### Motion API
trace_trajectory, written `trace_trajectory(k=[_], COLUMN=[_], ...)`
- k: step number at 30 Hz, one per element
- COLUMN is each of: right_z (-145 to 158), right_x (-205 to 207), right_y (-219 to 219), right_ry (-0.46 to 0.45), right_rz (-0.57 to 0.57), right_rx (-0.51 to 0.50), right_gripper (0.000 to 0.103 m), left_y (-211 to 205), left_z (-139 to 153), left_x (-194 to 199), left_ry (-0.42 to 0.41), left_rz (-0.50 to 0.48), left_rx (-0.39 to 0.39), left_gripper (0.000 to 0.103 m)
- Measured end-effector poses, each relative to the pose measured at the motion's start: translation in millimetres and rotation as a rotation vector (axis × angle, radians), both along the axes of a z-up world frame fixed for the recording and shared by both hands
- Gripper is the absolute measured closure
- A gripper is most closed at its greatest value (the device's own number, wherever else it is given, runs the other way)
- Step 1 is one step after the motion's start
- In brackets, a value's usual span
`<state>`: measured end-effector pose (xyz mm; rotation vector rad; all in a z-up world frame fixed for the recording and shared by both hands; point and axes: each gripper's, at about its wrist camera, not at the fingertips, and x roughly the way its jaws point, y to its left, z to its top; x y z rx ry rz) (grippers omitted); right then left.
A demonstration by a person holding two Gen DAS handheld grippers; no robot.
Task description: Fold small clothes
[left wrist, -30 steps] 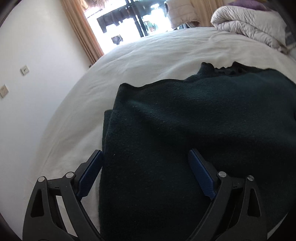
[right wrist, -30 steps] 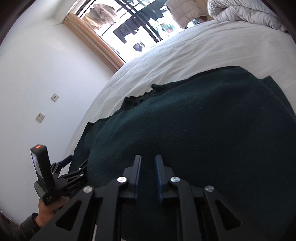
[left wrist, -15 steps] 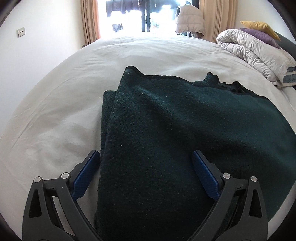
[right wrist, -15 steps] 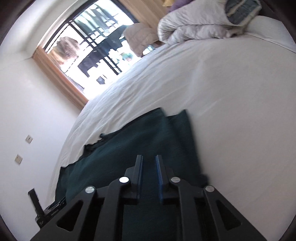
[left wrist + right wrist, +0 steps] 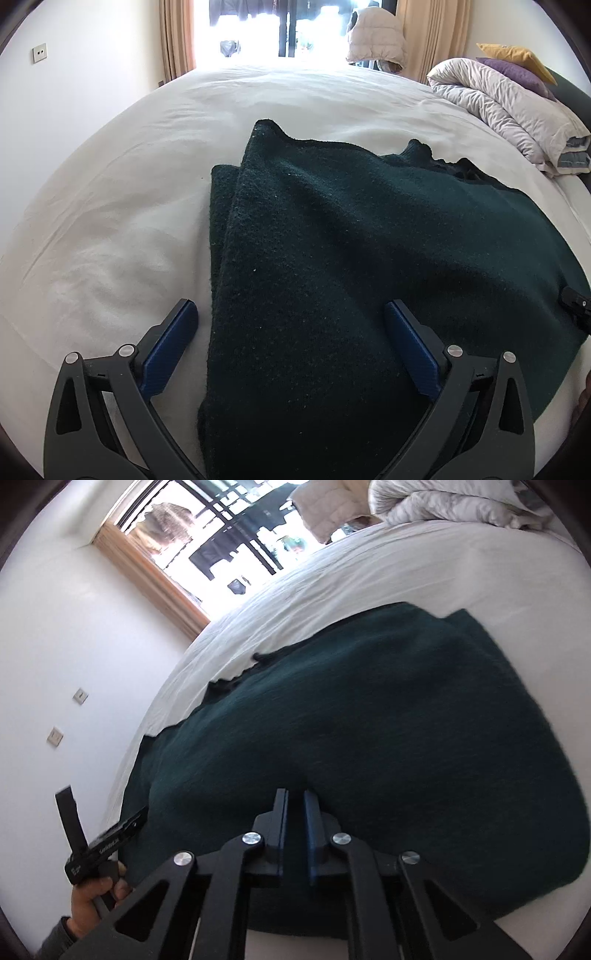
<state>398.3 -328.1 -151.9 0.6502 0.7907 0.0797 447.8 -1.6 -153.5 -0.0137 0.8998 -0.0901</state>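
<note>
A dark green knit garment point(image 5: 351, 258) lies folded on the white bed; it also fills the right wrist view point(image 5: 351, 720). My left gripper point(image 5: 291, 314) is open, its blue fingers point(image 5: 173, 339) straddling the garment's near left edge. My right gripper point(image 5: 295, 801) is shut with a narrow gap between the blades, just above the garment's near edge; no cloth shows between them. The left gripper and the hand holding it appear at the lower left of the right wrist view point(image 5: 96, 845).
The white bed sheet point(image 5: 110, 221) spreads around the garment. A rolled duvet and pillows point(image 5: 509, 107) lie at the far right. A white wall point(image 5: 55, 646) with sockets runs along the left of the bed. A window point(image 5: 280, 26) is beyond.
The right gripper swung out over the garment's right side and back to its near edge. The left gripper's view levelled and lifted slightly; its jaws stayed open around the same edge.
</note>
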Motion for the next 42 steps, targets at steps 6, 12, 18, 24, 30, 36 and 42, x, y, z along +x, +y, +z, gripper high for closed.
trace_trajectory(k=[6,12,18,24,30,36,42], right_z=[32,36,19,13,-4,-18,-21], right_x=[-8,25,52,44,12,-17,-23], right_y=[25,86,84,34,-27,-53,-63], right_ry=[-0.08,-0.08,-0.029,-0.05,-0.08,-0.187,-0.223], right_rz=[0.032,0.226,0.232,0.098,-0.058,-0.095,-0.089], right_rx=[-0.013,0.006,-0.009,0.011,0.077,0.149,0.179], right_gripper=[0.056,0.054,0.054,0.058,0.062,0.078,0.078], left_y=[0,-1,-3,-2,-1,-2,-5], left_z=[-2,-3,-6,-7,-8,-9,-10], left_x=[-3,-2,1,3,6,8,10], left_ry=[-0.007,-0.007,-0.009,-0.011,-0.013,-0.016,-0.019], left_rz=[0.002,0.002,0.002,0.001,0.002,0.003,0.006], left_rx=[0.017,0.016,0.01,0.008,0.015,0.024,0.033], left_gripper=[0.0,0.0,0.0,0.0,0.0,0.0,0.0])
